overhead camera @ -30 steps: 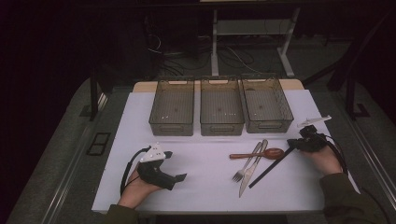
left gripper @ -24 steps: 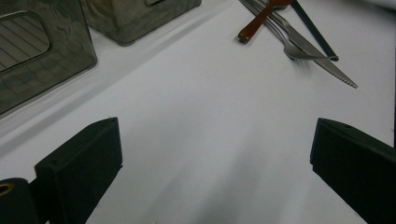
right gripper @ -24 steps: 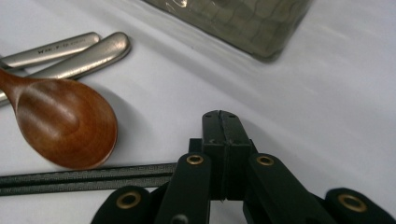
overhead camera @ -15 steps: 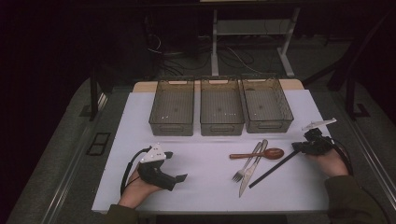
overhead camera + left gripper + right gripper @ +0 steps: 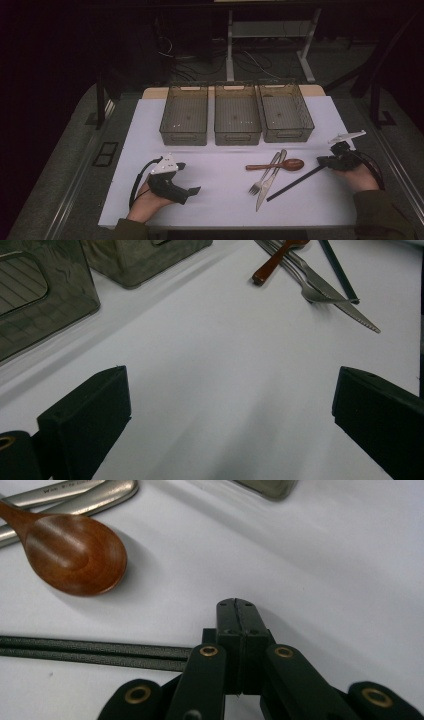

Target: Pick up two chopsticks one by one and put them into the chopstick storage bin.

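Cutlery lies on a smooth white surface [image 5: 220, 200] in front of three ribbed, translucent grey-brown bins [image 5: 236, 114]: a glossy wooden spoon [image 5: 280, 164] with a rounded bowl, a steel fork [image 5: 262, 177], a serrated steel knife [image 5: 270, 181] and a pair of thin black chopsticks [image 5: 295, 183] lying side by side. The right hand-held gripper [image 5: 237, 611], matte black with brass rivets, rests at the far end of the chopsticks with its jaws pressed together on nothing, just beside the spoon's bowl. The left hand-held gripper [image 5: 189, 177] sits well apart near the front left of the surface, its blocky black jaws spread wide.
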A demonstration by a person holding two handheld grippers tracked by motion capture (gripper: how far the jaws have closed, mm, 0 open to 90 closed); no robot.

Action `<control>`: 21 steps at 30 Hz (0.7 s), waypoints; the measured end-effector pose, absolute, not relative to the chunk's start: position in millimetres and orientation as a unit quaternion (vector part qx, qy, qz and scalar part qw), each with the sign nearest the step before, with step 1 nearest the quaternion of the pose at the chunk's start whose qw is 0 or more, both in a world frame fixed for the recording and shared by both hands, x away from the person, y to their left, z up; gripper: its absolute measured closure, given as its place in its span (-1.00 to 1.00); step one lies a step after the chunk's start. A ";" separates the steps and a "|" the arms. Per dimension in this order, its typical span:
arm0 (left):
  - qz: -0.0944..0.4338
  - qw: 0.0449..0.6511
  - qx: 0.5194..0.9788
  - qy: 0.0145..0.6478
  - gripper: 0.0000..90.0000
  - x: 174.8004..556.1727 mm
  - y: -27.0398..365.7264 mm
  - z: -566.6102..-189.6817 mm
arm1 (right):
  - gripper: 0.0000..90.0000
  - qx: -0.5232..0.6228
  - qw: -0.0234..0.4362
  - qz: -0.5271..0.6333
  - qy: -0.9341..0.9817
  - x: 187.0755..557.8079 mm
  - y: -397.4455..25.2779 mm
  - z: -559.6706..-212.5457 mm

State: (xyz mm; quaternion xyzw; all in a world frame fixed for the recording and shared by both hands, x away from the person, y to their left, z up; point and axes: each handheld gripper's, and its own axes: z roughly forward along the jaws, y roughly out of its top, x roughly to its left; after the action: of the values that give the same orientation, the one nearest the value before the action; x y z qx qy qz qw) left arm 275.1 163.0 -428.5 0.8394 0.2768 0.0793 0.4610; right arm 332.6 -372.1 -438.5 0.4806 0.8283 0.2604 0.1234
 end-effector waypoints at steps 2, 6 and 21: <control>0.079 0.462 0.839 0.276 -0.97 275.5 162.9 -428.5 | 0.97 0.481 0.122 0.259 0.829 328.8 -374.2 -438.2; 0.079 0.462 0.839 0.276 -0.97 275.8 162.3 -428.5 | 0.97 0.482 0.121 0.258 0.829 324.9 -376.5 -437.9; 0.078 0.462 0.839 0.276 -0.97 276.0 162.3 -428.2 | 0.97 0.483 0.118 0.256 0.829 311.6 -385.1 -436.7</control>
State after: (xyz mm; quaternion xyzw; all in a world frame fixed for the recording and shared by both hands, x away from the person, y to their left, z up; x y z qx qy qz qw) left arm 276.0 162.3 -428.2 0.8389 0.2761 0.0783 0.4624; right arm 311.6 -385.1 -436.7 0.4834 0.8289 0.2558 0.1178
